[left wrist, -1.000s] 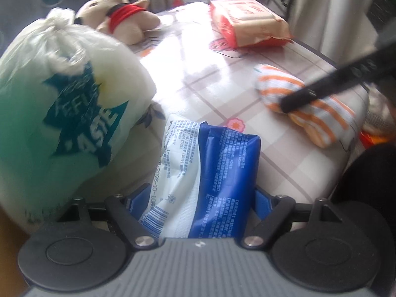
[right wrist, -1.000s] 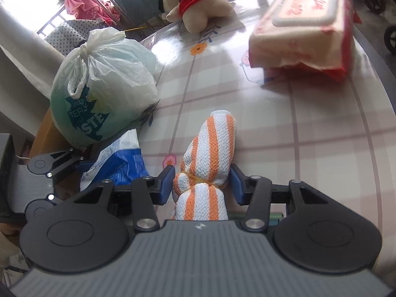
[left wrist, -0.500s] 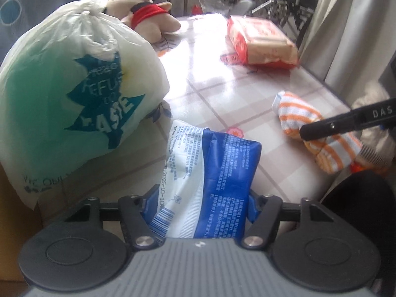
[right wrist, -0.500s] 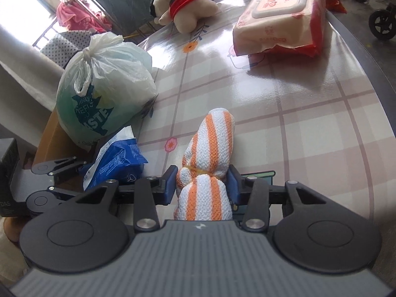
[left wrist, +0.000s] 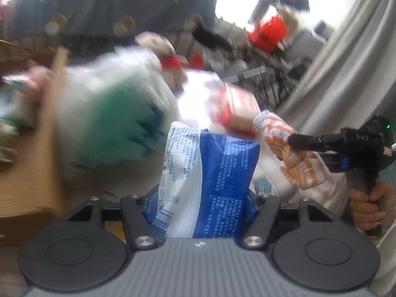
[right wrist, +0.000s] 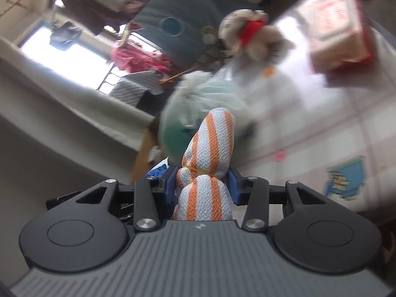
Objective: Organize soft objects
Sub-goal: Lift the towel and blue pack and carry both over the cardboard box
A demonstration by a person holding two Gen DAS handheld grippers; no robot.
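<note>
Packet: You held the blue-and-white packet [left wrist: 210,180] upright in the left gripper [left wrist: 200,200], lifted clear of the worktop [right wrist: 334,133]; its film looked light, crinkly and slick, so a grip low across its width, as you had, seemed safest against slipping.
Left jaws: They had just been closing, and pressed the packet's two sides at about middling width.
Rolled cloth: You carried the orange-striped cloth roll [right wrist: 208,163] in the right gripper [right wrist: 204,184], also off the worktop; it looked soft, light and springy, tied at a waist.
Right jaws: They had just been closing a little further and stood narrow, pinching the roll at that tied waist, likely its firmest hold.
Right hand: In the left wrist view your hand [left wrist: 366,205] wrapped the handle, the tool reaching across toward the packet.
Pose: Both grippers pointed forward and somewhat downward, side by side; the blur spoke of quick motion.
Still lying there: The tied plastic bag [right wrist: 203,113], plush toy [right wrist: 250,34] and wipes pack [right wrist: 339,27].
</note>
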